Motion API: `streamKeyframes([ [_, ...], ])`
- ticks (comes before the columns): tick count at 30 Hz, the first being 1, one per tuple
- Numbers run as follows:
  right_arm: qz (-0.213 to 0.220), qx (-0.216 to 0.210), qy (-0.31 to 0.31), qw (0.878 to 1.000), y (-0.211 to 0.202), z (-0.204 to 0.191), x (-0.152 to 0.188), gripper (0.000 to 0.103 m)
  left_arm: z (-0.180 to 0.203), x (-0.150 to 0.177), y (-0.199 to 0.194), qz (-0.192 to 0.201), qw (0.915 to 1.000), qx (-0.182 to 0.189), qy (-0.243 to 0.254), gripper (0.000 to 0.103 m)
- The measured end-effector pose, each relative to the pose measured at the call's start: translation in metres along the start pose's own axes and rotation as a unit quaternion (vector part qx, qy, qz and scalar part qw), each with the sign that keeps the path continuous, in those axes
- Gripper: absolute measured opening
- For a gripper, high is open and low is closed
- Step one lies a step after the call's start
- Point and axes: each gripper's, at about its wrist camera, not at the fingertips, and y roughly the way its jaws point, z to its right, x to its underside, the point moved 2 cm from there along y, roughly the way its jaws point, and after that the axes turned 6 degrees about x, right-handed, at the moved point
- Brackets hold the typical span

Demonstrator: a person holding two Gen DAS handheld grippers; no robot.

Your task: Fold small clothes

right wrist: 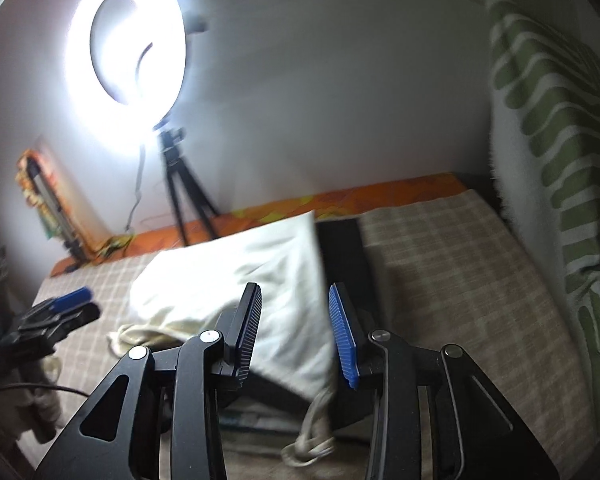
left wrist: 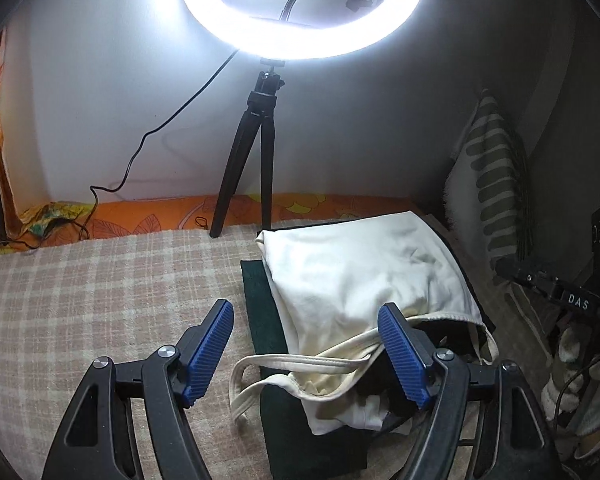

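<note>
A cream strappy top lies folded over a dark green cloth on the checked blanket. Its straps trail toward me. My left gripper is open, low over the near edge of the top, with the straps between its blue pads. In the right wrist view the same top lies ahead, blurred. My right gripper is open just above its near right part. The left gripper shows at the left there. A strap end lies below my right gripper.
A lit ring light on a black tripod stands at the back edge, its cable running left. A green-striped pillow leans at the right. An orange patterned sheet lies along the wall. Dark gear sits right.
</note>
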Motion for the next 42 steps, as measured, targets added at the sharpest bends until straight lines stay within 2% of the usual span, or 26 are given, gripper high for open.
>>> streamKeyframes([
  [3, -0.024, -0.013, -0.016, 0.999, 0.014, -0.019, 0.010, 0.033, 0.000, 0.006, 0.022, -0.036, 0.9991, 0.021, -0.006, 0.074],
  [5, -0.046, -0.020, -0.028, 0.998, 0.031, -0.032, 0.019, 0.033, 0.004, 0.014, 0.031, -0.049, 0.9985, 0.024, 0.002, 0.061],
  [6, -0.057, -0.019, -0.038, 0.997, 0.037, -0.037, 0.024, 0.033, 0.007, 0.020, 0.035, -0.064, 0.9973, 0.037, 0.006, 0.052],
  [7, -0.069, -0.010, -0.056, 0.996, 0.046, -0.041, 0.030, 0.033, 0.013, 0.029, 0.037, -0.080, 0.9952, 0.055, 0.015, 0.049],
  [9, -0.089, 0.025, -0.086, 0.992, 0.061, -0.044, 0.040, 0.032, 0.028, 0.046, 0.036, -0.097, 0.9912, 0.061, 0.066, 0.049],
  [13, -0.096, 0.027, -0.060, 0.993, 0.067, -0.026, 0.042, 0.030, 0.043, 0.074, 0.031, -0.121, 0.9822, 0.041, 0.138, 0.049],
  [18, -0.095, 0.039, -0.058, 0.993, 0.059, -0.018, 0.038, 0.030, 0.044, 0.087, 0.015, -0.123, 0.9779, 0.012, 0.169, 0.050],
  [22, -0.087, 0.045, -0.050, 0.994, 0.048, -0.019, 0.037, 0.030, 0.046, 0.094, -0.006, -0.115, 0.9797, 0.012, 0.164, 0.050],
  [23, -0.080, 0.045, -0.044, 0.995, 0.043, -0.016, 0.037, 0.031, 0.046, 0.094, -0.013, -0.111, 0.9804, 0.012, 0.162, 0.051],
  [25, -0.068, 0.049, -0.033, 0.996, 0.030, -0.014, 0.038, 0.034, 0.048, 0.093, -0.027, -0.099, 0.9825, 0.007, 0.158, 0.061],
  [29, -0.045, 0.050, -0.023, 0.997, -0.001, -0.021, 0.038, 0.034, 0.055, 0.089, -0.053, -0.077, 0.9880, 0.007, 0.134, 0.065],
  [31, -0.034, 0.053, -0.020, 0.998, -0.016, -0.025, 0.039, 0.041, 0.057, 0.087, -0.070, -0.061, 0.9909, 0.006, 0.120, 0.070],
  [35, -0.006, 0.054, -0.010, 0.999, -0.056, -0.035, 0.044, 0.048, 0.069, 0.082, -0.109, -0.025, 0.9934, -0.003, 0.112, 0.077],
  [39, 0.012, 0.045, 0.002, 0.999, -0.091, -0.044, 0.048, 0.056, 0.080, 0.079, -0.151, 0.016, 0.9944, -0.015, 0.104, 0.090],
  [41, 0.022, 0.048, -0.002, 0.999, -0.112, -0.053, 0.052, 0.063, 0.084, 0.079, -0.172, 0.033, 0.9948, -0.023, 0.093, 0.097],
  [42, 0.027, 0.048, -0.003, 0.998, -0.119, -0.056, 0.053, 0.070, 0.085, 0.079, -0.181, 0.041, 0.9948, -0.029, 0.089, 0.100],
])
